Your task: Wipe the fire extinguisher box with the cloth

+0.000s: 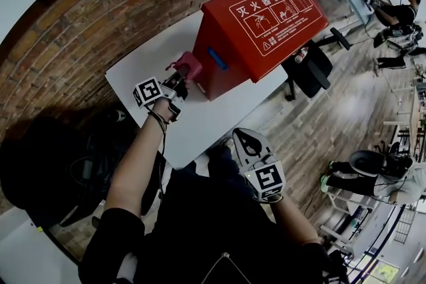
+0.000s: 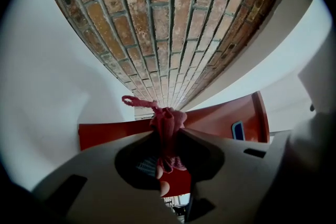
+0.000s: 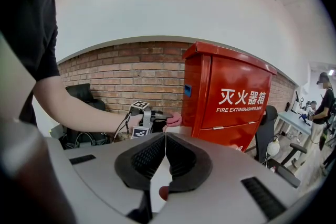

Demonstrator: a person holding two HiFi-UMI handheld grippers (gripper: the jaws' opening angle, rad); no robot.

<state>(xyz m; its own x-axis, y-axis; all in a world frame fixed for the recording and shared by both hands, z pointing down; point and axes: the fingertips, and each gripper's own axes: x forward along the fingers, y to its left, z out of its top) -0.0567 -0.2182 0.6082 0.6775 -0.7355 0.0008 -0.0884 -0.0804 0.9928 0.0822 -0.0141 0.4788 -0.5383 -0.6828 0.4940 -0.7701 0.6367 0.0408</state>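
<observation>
The red box [image 1: 266, 23] stands on the white table [image 1: 200, 130], and a brick wall [image 1: 100, 10] runs close behind it. On the side of the box nearest the person, the table top is bare all the way to its near edge, so there is room to move there. Past the box, on the side away from the wall, the table ends. A black chair [image 1: 309, 70] stands there on the wood floor [image 1: 333, 123], near the box. The person's left arm [image 1: 136, 163] reaches out straight over the table toward the box, with the forearm bare and a black sleeve up by the shoulder. The left tool [image 1: 178, 81] is at the low corner of the box's narrow side, below a small blue patch [image 1: 217, 58] on that side. Its two jaws are pinched tight on a pink cloth [image 1: 188, 66]. The cloth sticks out in front of the jaws in a bunch, with a little loop on top. The bunch is right up against the narrow side of the box and looks to be touching it. The right tool [image 1: 245, 140] is held back close to the person's body, near the table's near edge and well apart from the box. It points toward the box's front. Its jaws are pressed together with only a thin line between them, and there is nothing in them.
</observation>
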